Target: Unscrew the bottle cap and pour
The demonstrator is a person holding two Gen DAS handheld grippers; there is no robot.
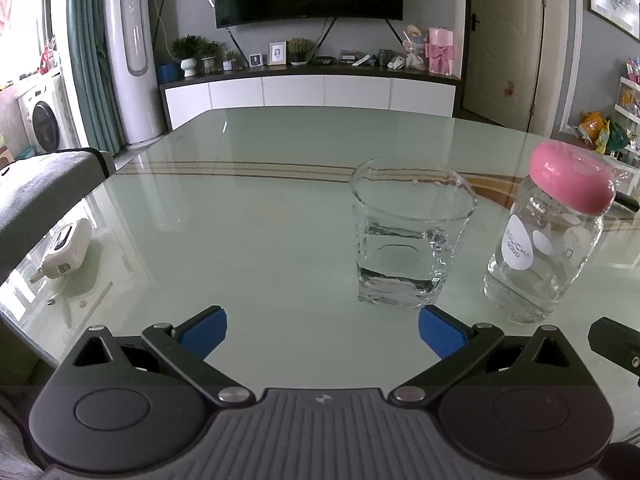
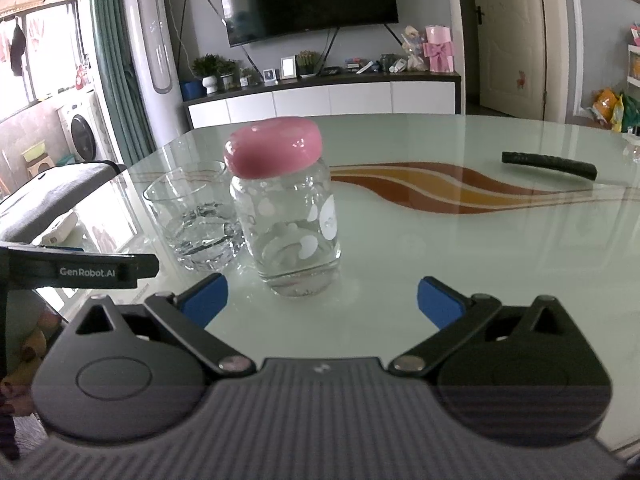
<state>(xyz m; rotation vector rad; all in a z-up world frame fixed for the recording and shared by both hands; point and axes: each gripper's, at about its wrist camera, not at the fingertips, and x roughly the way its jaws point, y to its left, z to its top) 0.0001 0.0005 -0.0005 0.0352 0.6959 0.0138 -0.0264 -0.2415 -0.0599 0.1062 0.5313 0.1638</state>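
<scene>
The table (image 1: 280, 208) is the largest thing here, a pale green glass top with brown and orange wavy stripes running across it. The 2 grippers come next. The left gripper (image 1: 323, 334) hangs low over the near edge of the table with its 2 blue-padded fingers (image 1: 204, 336) spread wide and nothing between them; the right gripper (image 2: 322, 302) sits just to its right, likewise spread wide and holding nothing, its blue pads (image 2: 438, 302) apart from everything on the table. The bottle (image 2: 290, 224) stands upright on the table straight ahead of the right gripper and close to it, a clear glass one with white spots and a little water in the bottom, and its pink cap (image 2: 274, 150) is on the neck. The glass (image 1: 412, 236) stands upright just to the left of the bottle, near it but whether they touch I cannot tell; it holds some water and sits ahead of the left gripper's right finger. A white charger (image 1: 66, 248) lies far to the left of the bottle by the table's edge. A dark, slim stick-like thing (image 2: 550, 164) lies well to the right of the bottle, farther back.
</scene>
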